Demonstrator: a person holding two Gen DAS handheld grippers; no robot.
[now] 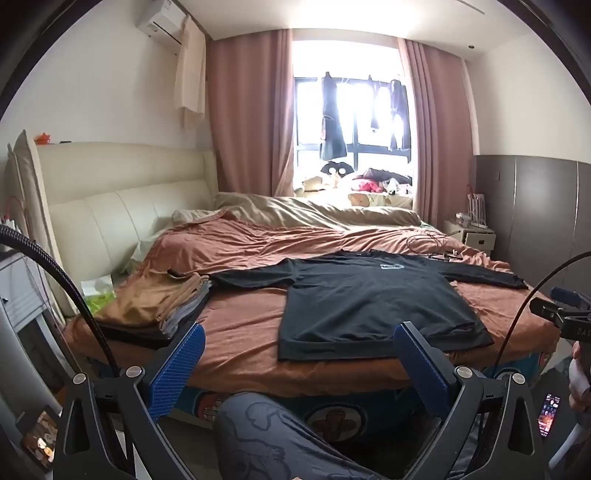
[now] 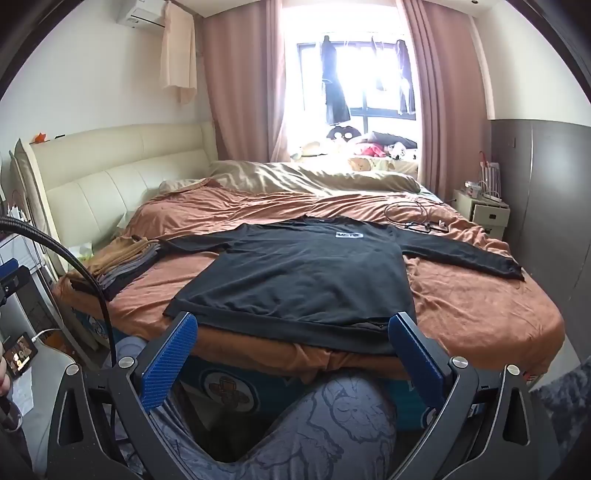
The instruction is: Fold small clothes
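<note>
Now pre-fold: black shirt (image 2: 295,273) flat on bed (image 2: 480,314), sleeves spread, folded pile (image 1: 159,306) beside its left sleeve. Left tongs (image 1: 299,363) & right tongs (image 2: 291,352) wide open, empty, short of shirt hem. Next prob: grab sleeve/hem corners.

A cream padded leather headboard (image 1: 110,206) stands at the left of the bed, under a white wall air conditioner (image 1: 162,18). Long dusty-pink curtains (image 1: 251,110) frame a bright window (image 1: 354,122), where dark garments hang. A small cream bedside cabinet (image 2: 484,212) stands at the right, beside a grey-brown panelled wardrobe (image 2: 554,192).
</note>
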